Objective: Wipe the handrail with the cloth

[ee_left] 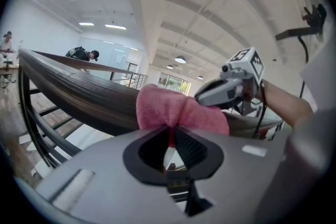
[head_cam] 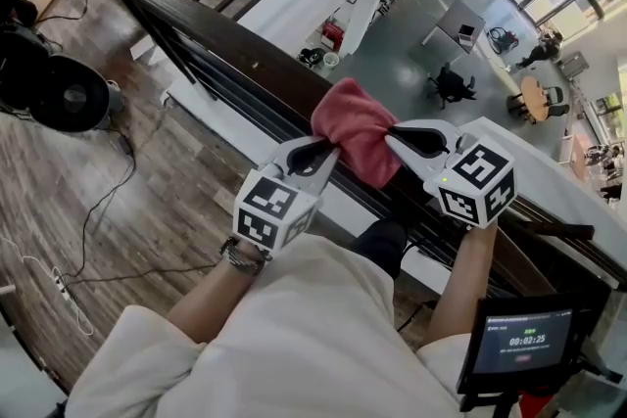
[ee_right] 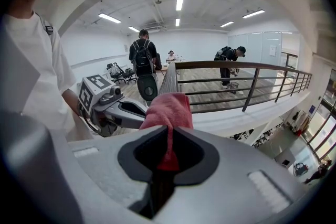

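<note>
Wood handrail [head_cam: 216, 34] above atrium floor [head_cam: 402, 54] | left gripper [head_cam: 328, 152], right gripper [head_cam: 397, 140] pinching pink cloth [head_cam: 351, 122]

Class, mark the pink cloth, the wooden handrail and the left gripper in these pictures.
pink cloth [head_cam: 355, 130], head view, middle of its bunched top.
wooden handrail [head_cam: 220, 38], head view, bare top left of the cloth.
left gripper [head_cam: 327, 150], head view, jaw tips clamping the cloth.
</note>
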Motion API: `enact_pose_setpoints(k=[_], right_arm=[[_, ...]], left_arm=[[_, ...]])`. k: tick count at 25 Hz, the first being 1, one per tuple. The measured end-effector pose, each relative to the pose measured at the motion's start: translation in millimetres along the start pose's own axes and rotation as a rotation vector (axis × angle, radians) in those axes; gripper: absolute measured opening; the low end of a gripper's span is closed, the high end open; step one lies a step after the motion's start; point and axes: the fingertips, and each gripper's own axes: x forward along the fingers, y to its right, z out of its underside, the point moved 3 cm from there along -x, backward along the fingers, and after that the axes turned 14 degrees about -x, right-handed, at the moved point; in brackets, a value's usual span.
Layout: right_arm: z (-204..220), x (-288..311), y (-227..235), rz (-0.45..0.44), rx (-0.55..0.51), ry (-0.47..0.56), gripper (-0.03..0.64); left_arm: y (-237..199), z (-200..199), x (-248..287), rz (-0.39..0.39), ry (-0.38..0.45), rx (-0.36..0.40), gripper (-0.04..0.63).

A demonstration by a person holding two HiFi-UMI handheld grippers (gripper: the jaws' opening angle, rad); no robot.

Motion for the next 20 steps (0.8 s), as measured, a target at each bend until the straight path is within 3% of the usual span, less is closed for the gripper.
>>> enact_pose_setpoints(k=[7,13,20], right_arm=[[7.0,-10.1,-1.3,0.006,0.025,0.006,0.034],[8.4,-13.0,-5.5,0.011,0.036,-0.001,0.034],[11.8,-14.1,-12.4,0.042,0.001,0.007,0.034]], left_arm=[[11.5,4.4,3.0,0.042,-0.004,0.008,0.041],[18.9,9.5,-0.1,0.066,-0.040,0.086,0.041],[21.4,15.5,-2.5,0.069,-0.019,0.098,0.040]])
